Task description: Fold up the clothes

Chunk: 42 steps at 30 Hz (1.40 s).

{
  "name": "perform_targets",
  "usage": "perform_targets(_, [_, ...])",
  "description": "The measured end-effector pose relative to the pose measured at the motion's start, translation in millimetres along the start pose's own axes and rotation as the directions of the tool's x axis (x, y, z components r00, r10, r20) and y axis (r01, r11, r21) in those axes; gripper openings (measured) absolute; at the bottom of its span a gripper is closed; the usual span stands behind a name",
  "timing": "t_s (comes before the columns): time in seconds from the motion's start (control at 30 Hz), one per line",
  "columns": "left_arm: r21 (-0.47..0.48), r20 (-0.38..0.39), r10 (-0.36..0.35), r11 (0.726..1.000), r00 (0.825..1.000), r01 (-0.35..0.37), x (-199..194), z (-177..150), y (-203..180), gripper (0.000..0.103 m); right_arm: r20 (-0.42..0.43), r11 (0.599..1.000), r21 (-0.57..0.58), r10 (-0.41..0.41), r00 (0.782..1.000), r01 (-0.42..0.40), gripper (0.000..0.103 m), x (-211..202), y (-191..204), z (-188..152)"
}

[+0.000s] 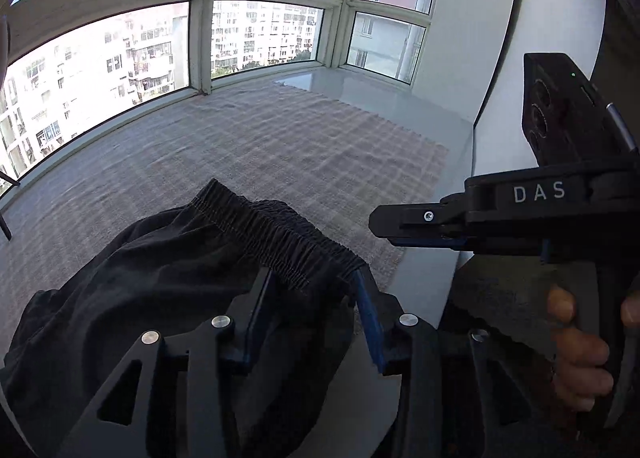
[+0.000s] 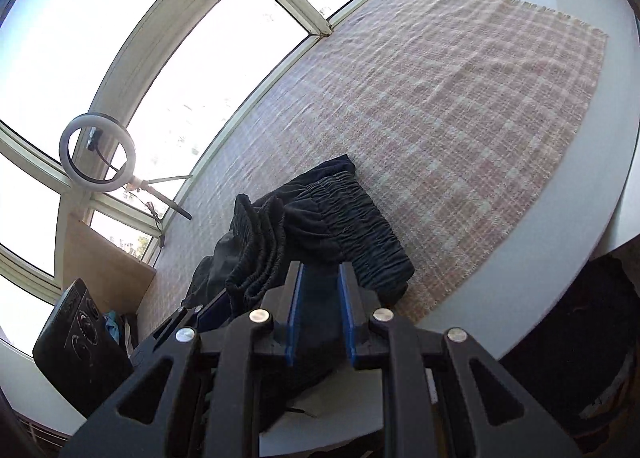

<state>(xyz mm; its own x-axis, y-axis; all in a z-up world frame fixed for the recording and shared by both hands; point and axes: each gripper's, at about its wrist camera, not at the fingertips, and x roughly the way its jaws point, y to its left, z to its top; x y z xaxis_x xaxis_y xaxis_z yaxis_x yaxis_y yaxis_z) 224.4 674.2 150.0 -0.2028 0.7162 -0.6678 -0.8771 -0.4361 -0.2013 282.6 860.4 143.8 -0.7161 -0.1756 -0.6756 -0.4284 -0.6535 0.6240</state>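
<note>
The black shorts (image 1: 168, 278) lie bunched at the near edge of the checked mat (image 1: 280, 146) that covers a pale window ledge (image 1: 424, 258), with the gathered elastic waistband (image 1: 280, 234) uppermost and running slantwise across the heap. The mat reaches back to the window frames (image 1: 200, 46) and stops short of the ledge's right-hand end, where bare grey surface shows.

In the left wrist view the left tongs (image 1: 312, 290) stand spread, one blue pad on each side of the waistband's near end; the cloth sits between the pads, but they do not seem to press it. To the right, above the ledge's near edge, the right tongs (image 1: 384, 226) come in sideways, held by a hand (image 1: 576, 354) wrapped round the grip; from this side their fingers look close together, with nothing visible in them.

The right wrist view shows the same shorts (image 2: 320, 226) from the other side: the ruched waistband (image 2: 368, 230) lies on the mat (image 2: 460, 98) just beyond the right tongs (image 2: 320, 278), whose blue pads stand a little apart with dark fabric between them. I cannot tell whether the pads bear on that fabric. A ring light on a small tripod (image 2: 98, 154) stands against the window at the far left edge of the ledge.
</note>
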Motion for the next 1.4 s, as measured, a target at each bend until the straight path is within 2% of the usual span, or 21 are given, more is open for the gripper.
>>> perform_targets(0.07, [0.07, 0.05, 0.043, 0.996, 0.998, -0.046, -7.5, -1.7, -9.6, 0.045, -0.013, 1.0, 0.002, 0.027, 1.0, -0.027, 0.032, 8.7, 1.9, 5.5])
perform_targets(0.1, [0.108, 0.076, 0.082, 0.99, 0.994, -0.09, -8.7, -2.7, -14.0, 0.051, -0.023, 0.999, 0.002, 0.043, 0.999, -0.043, 0.033, 13.4, 4.2, 7.4])
perform_targets(0.13, [0.126, 0.074, 0.095, 0.987, 0.993, -0.104, -4.8, -3.0, -15.8, 0.051, -0.034, 0.999, -0.011, 0.05, 0.998, -0.05, 0.033, 18.2, 9.3, 8.7])
perform_targets(0.23, [0.028, 0.046, 0.03, 0.999, 0.999, -0.031, -13.7, -9.5, -0.4, 0.043, -0.053, 0.996, -0.081, 0.024, 0.998, -0.028, 0.033, 31.0, 28.8, 12.8])
perform_targets(0.27, [-0.021, 0.049, 0.012, 1.0, 0.999, -0.011, -27.2, -15.6, 14.2, 0.043, -0.046, 0.994, -0.106, -0.002, 0.999, -0.003, 0.033, 32.8, 34.6, 13.9])
perform_targets(0.33, [-0.121, 0.062, -0.019, 0.992, 0.998, 0.027, -57.3, -29.0, 46.2, 0.043, -0.067, 0.992, -0.127, 0.016, 0.998, -0.024, 0.033, 36.1, 40.3, 13.3])
perform_targets(0.4, [-0.187, 0.075, 0.068, 0.981, 0.995, -0.053, -91.4, -49.7, 88.4, 0.043, -0.077, 0.984, -0.168, 0.046, 0.996, -0.058, 0.033, 39.1, 49.2, 8.5])
perform_targets(0.47, [-0.243, 0.04, 0.204, 0.952, 0.978, -0.188, -122.4, -76.2, 133.5, 0.041, -0.073, 0.967, -0.243, 0.054, 0.996, -0.071, 0.033, 44.1, 64.3, 1.6])
perform_targets(0.57, [-0.325, -0.076, 0.375, 0.867, 0.924, -0.379, -159.2, -116.1, 200.0, 0.042, -0.096, 0.945, -0.318, 0.051, 0.994, -0.079, 0.033, 67.9, 84.4, -6.4])
perform_targets(0.6, [-0.362, -0.116, 0.414, 0.829, 0.903, -0.427, -169.3, -130.3, 223.9, 0.042, -0.1, 0.941, -0.336, 0.011, 0.995, -0.044, 0.033, 80.0, 85.2, -7.9])
perform_targets(0.67, [-0.428, -0.167, 0.45, 0.769, 0.877, -0.476, -187.8, -144.7, 263.2, 0.042, -0.092, 0.923, -0.367, -0.158, 0.983, 0.115, 0.033, 106.2, 78.4, -8.8])
perform_targets(0.7, [-0.446, -0.174, 0.445, 0.76, 0.878, -0.473, -193.5, -148.5, 276.9, 0.042, -0.103, 0.916, -0.354, -0.238, 0.966, 0.188, 0.033, 117.3, 68.8, -7.7])
perform_targets(0.73, [-0.462, -0.179, 0.437, 0.754, 0.881, -0.468, -198.8, -152.1, 290.0, 0.042, -0.122, 0.929, -0.317, -0.239, 0.963, 0.19, 0.033, 119.9, 60.1, -6.6])
perform_targets(0.83, [-0.457, -0.183, 0.401, 0.774, 0.898, -0.438, -201.0, -149.8, 318.2, 0.042, -0.101, 0.97, -0.217, -0.134, 0.986, 0.11, 0.033, 96.7, 55.3, -9.5])
perform_targets(0.93, [-0.377, -0.181, 0.373, 0.828, 0.91, -0.415, -192.3, -137.9, 334.3, 0.043, -0.051, 0.982, -0.186, -0.012, 0.999, 0.002, 0.033, 61.2, 75.4, -27.1])
perform_targets(1.03, [-0.216, -0.189, 0.292, 0.919, 0.937, -0.33, -171.8, -122.8, 344.4, 0.043, -0.067, 0.977, -0.197, 0.067, 0.996, -0.079, 0.033, 46.9, 107.2, -62.3])
perform_targets(1.13, [-0.096, -0.206, 0.245, 0.958, 0.947, -0.269, -155.8, -118.0, 362.8, 0.042, -0.143, 0.964, -0.213, 0.13, 0.981, -0.158, 0.033, 61.4, 144.3, -107.2])
perform_targets(1.2, [-0.06, -0.221, 0.192, 0.976, 0.956, -0.21, -150.3, -119.6, 377.8, 0.042, -0.21, 0.952, -0.252, 0.124, 0.97, -0.177, 0.033, 79.6, 173.7, -144.8])
perform_targets(1.27, [-0.027, -0.248, 0.125, 0.99, 0.961, -0.136, -145.2, -122.6, 390.9, 0.042, -0.235, 0.943, -0.31, 0.047, 0.971, -0.121, 0.033, 93.7, 200.1, -182.3])
perform_targets(1.37, [0.01, -0.278, 0.027, 1.0, 0.96, -0.025, -141.8, -128.8, 399.6, 0.041, -0.163, 0.946, -0.324, -0.089, 0.983, 0.032, 0.033, 96.4, 217.5, -218.2])
perform_targets(1.4, [0.037, -0.29, -0.001, 0.999, 0.957, 0.012, -139.7, -131.2, 398.9, 0.041, -0.142, 0.958, -0.285, -0.083, 0.986, 0.04, 0.033, 94.1, 215.8, -217.8])
